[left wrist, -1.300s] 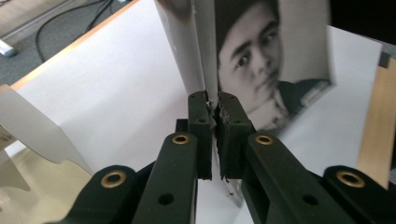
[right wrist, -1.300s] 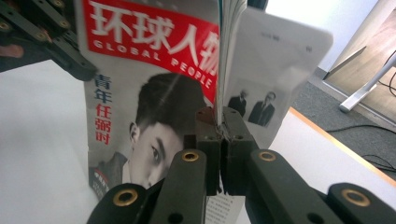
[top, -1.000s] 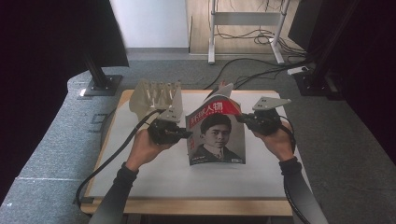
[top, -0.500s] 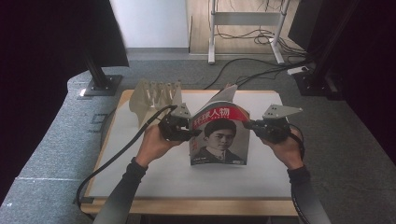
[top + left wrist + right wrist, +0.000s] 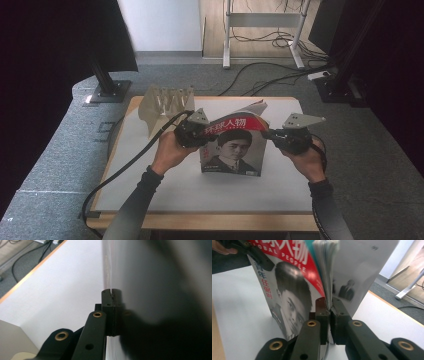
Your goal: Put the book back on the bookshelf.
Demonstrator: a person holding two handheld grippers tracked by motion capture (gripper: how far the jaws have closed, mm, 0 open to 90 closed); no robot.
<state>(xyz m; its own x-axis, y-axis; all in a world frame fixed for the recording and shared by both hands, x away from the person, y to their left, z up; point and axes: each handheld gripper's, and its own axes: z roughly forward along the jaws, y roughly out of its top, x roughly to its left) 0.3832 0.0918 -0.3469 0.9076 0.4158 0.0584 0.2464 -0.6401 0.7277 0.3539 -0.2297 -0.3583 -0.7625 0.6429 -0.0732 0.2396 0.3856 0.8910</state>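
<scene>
A magazine (image 5: 235, 150) with a red-topped cover and a portrait stands upright on the white table (image 5: 150, 190), its pages fanned at the top. My left gripper (image 5: 202, 134) pinches its left edge. In the left gripper view its jaws (image 5: 111, 293) have just been closing and now sit shut on the thin glossy cover sheet (image 5: 150, 290). My right gripper (image 5: 265, 134) grips the right edge. In the right gripper view its jaws (image 5: 329, 305) have eased a touch but still clamp the bunch of pages of the magazine (image 5: 292, 285).
A beige slotted rack (image 5: 167, 102) stands at the table's back left, just behind my left hand. Cables trail from both grippers, the left one looping off the table's front left. Monitor stands and floor cables lie beyond the far edge.
My left hand has shifted slightly right and up along the magazine's left edge. The right hand has drifted a little outward, and the magazine stands more spread between the two grippers.
</scene>
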